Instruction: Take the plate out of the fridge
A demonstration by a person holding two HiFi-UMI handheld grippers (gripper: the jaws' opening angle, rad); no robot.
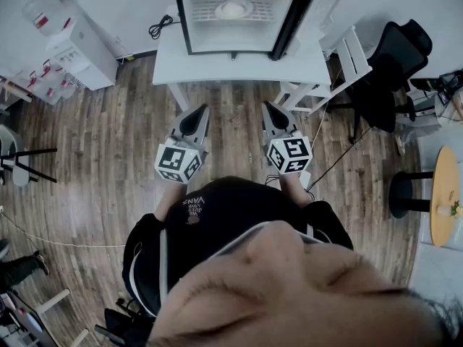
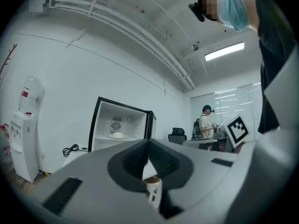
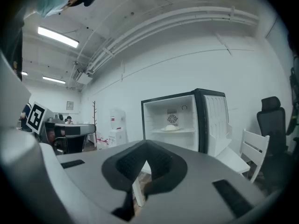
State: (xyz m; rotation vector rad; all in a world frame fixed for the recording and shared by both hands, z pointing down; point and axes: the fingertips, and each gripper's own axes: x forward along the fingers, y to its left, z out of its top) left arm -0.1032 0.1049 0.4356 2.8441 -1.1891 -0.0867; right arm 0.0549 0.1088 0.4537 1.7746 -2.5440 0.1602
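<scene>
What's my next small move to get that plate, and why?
Probably step closer to the fridge, grippers leading. Its door stands open with the plate inside, but the left gripper and right gripper are both shut, empty and well short of it.

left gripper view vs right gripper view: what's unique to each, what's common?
Only the left gripper view: the black cable left of the fridge, and a standing person with a backpack.
Only the right gripper view: the inner face of the fridge door with its racks.
Both: the open fridge, the plate on its shelf, the water dispenser, a black office chair, and each gripper's own jaws shut on nothing: left gripper, right gripper.
</scene>
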